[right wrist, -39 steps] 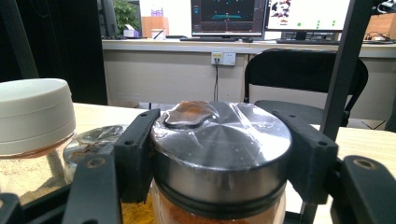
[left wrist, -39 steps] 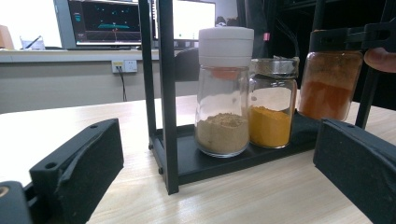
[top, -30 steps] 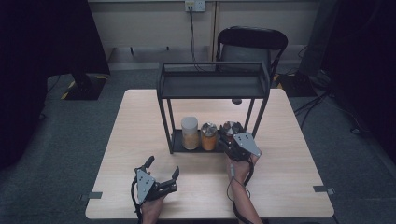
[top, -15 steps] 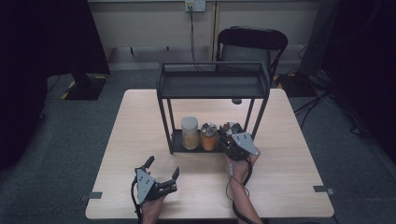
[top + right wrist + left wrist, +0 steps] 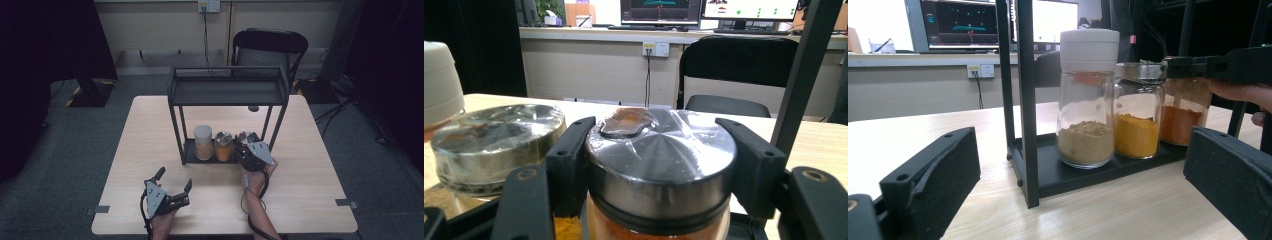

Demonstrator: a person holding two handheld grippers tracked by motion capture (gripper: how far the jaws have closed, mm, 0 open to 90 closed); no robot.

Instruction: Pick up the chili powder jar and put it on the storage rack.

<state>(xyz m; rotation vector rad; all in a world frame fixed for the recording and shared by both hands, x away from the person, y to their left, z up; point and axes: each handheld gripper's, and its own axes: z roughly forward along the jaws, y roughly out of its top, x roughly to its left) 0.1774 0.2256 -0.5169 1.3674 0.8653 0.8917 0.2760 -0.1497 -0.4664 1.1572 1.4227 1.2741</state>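
Orange-spice jar [image 5: 659, 165] stood at the right end of the rack's [image 5: 227, 92] bottom shelf, near the middle of the surface [image 5: 320, 165], a little toward the near edge. Its metal lid was wrapped in clear film (crinkled, with a smear of orange powder under it), and the right claw [image 5: 248, 148] was clamped on that lid, one black pad on each side, as the right gripper view made plain. The person's right hand [image 5: 257, 175] came in from the near edge behind it.

Just beside that jar, in the middle of the shelf, stood a yellow-spice jar [image 5: 1138, 112] with a similar film-covered metal lid; whether the two touched could not be told. At the shelf's left end stood a taller white-capped jar [image 5: 1088, 97] of tan powder.

Left claw [image 5: 173, 180] lay low over the surface near the near edge, toward the left corner, with its jaws spread wide and nothing between them. It pointed toward the rack but sat well apart from it. A black chair [image 5: 270, 47] stood beyond the far edge.
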